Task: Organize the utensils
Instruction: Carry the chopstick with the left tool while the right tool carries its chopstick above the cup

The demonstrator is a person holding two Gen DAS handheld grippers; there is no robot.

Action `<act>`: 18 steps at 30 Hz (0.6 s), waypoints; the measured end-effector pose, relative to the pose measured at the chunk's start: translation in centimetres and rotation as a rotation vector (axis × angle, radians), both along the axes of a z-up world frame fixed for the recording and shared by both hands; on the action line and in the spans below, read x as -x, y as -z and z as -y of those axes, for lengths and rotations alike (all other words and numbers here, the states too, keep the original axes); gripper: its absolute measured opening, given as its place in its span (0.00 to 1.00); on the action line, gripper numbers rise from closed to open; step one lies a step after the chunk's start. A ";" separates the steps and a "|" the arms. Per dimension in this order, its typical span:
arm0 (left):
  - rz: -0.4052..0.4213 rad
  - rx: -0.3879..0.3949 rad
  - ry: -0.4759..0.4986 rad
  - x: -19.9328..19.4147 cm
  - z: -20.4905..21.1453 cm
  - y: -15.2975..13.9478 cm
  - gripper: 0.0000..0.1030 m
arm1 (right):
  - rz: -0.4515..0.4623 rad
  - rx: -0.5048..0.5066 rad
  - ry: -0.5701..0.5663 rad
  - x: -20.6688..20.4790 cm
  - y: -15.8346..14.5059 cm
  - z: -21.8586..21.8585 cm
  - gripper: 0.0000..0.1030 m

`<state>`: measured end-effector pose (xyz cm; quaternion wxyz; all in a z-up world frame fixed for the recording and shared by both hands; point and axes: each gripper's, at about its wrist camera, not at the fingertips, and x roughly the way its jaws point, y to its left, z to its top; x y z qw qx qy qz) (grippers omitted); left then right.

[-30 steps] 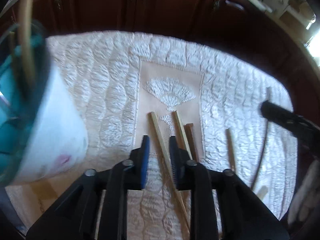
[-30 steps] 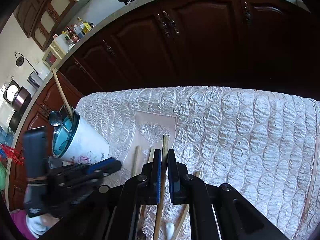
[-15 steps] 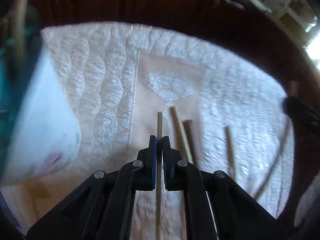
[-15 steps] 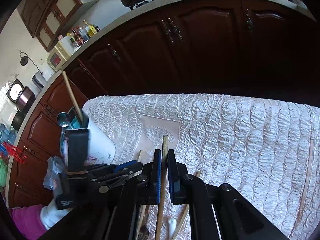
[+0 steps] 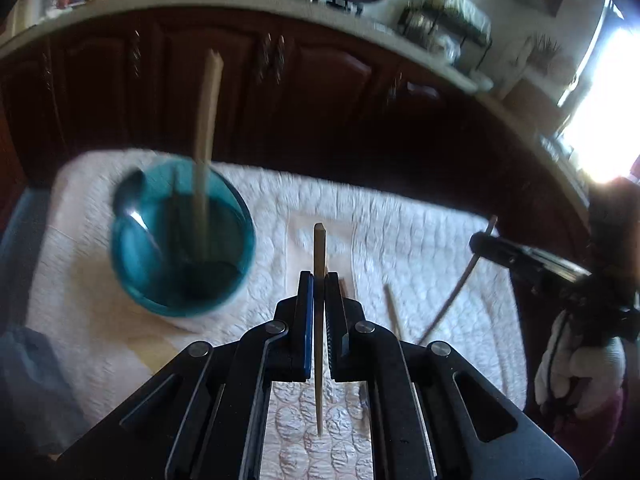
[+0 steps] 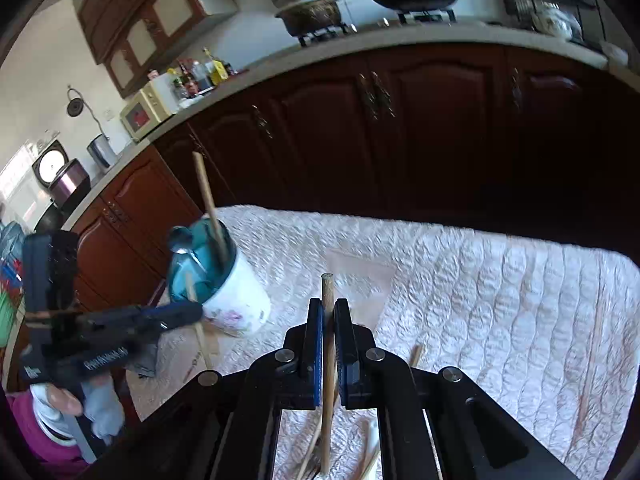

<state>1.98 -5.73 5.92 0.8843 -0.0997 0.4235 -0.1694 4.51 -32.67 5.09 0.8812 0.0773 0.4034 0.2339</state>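
Note:
My left gripper (image 5: 318, 280) is shut on a wooden chopstick (image 5: 319, 256) and holds it lifted above the quilted cloth, to the right of the white cup with a teal inside (image 5: 182, 240). The cup holds a chopstick (image 5: 206, 128) and a metal spoon (image 5: 130, 200). My right gripper (image 6: 329, 312) is shut on another wooden chopstick (image 6: 327, 292), also lifted. The cup (image 6: 236, 296) stands to its left. The left gripper (image 6: 176, 314) with its chopstick shows beside the cup in the right wrist view. The right gripper (image 5: 480, 242) shows in the left wrist view.
Loose chopsticks (image 5: 392, 308) lie on the white quilted tablecloth (image 5: 440, 248). More utensils (image 6: 372, 452) lie below my right gripper. Dark wooden cabinets (image 6: 360, 128) stand behind the table. A blue cloth (image 5: 24, 360) lies at the left edge.
My left gripper closed on a chopstick from the cloth and lifted it up, and the view tilted to show the cup's opening. My right gripper rose with its chopstick.

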 end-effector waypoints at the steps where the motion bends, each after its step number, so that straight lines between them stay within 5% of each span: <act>1: 0.014 0.010 -0.009 0.2 -0.6 -0.9 0.04 | 0.012 0.001 -0.006 0.2 -0.6 0.0 0.05; 10: 0.172 0.040 -0.092 1.0 -5.7 -8.1 0.04 | 0.124 0.014 -0.078 -0.7 -6.9 -3.9 0.05; 18: 0.275 -0.022 -0.215 -1.1 -9.6 -11.7 0.04 | 0.241 -0.009 -0.159 -2.6 -13.2 -8.8 0.05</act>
